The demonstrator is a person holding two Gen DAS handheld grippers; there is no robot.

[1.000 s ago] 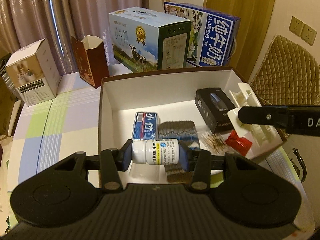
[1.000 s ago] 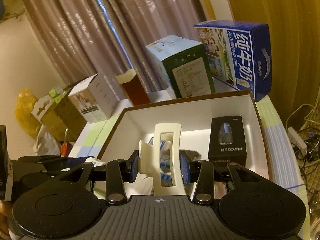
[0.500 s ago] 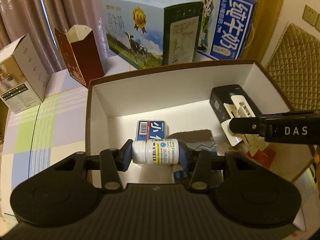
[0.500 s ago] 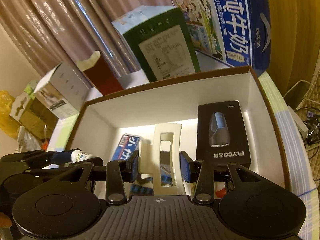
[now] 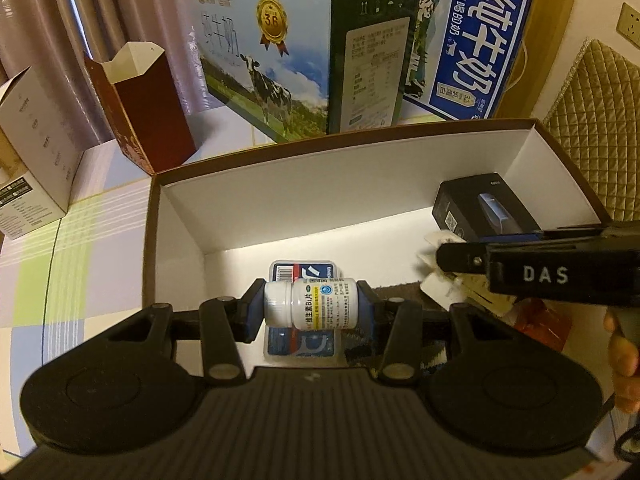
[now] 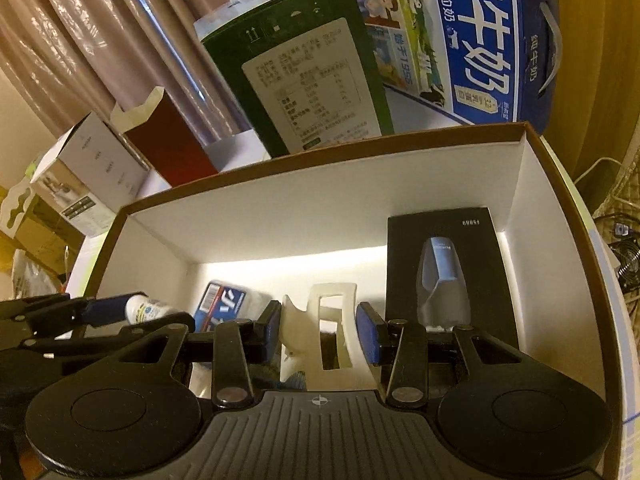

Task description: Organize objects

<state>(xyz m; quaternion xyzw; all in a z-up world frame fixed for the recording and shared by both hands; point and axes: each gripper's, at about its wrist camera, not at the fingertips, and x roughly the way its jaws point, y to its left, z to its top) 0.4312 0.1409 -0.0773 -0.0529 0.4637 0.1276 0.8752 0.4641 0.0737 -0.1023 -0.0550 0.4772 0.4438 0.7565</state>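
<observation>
My left gripper (image 5: 311,307) is shut on a white pill bottle (image 5: 311,307), held sideways low inside the brown box with white walls (image 5: 304,184). Under it lies a blue floss pack (image 5: 301,340). My right gripper (image 6: 323,330) is shut on a cream hair claw clip (image 6: 328,332), also down inside the same box (image 6: 304,232). The right gripper's arm shows in the left wrist view (image 5: 540,268), with the clip (image 5: 438,280) partly hidden behind it. In the right wrist view the left gripper (image 6: 100,312) shows at the left with the bottle (image 6: 150,309). A black shaver box (image 6: 448,276) lies at the box's right.
Two milk cartons (image 5: 304,52) (image 5: 472,40) stand behind the box. A dark red open carton (image 5: 140,108) and a white carton (image 5: 32,152) stand to the left on the checked tablecloth (image 5: 80,264). A patterned cloth (image 5: 396,292) and a red packet (image 5: 544,320) lie in the box. A quilted chair back (image 5: 600,120) is at right.
Both grippers have sunk forward into the box with their loads still held. The cartons behind have grown larger in both views.
</observation>
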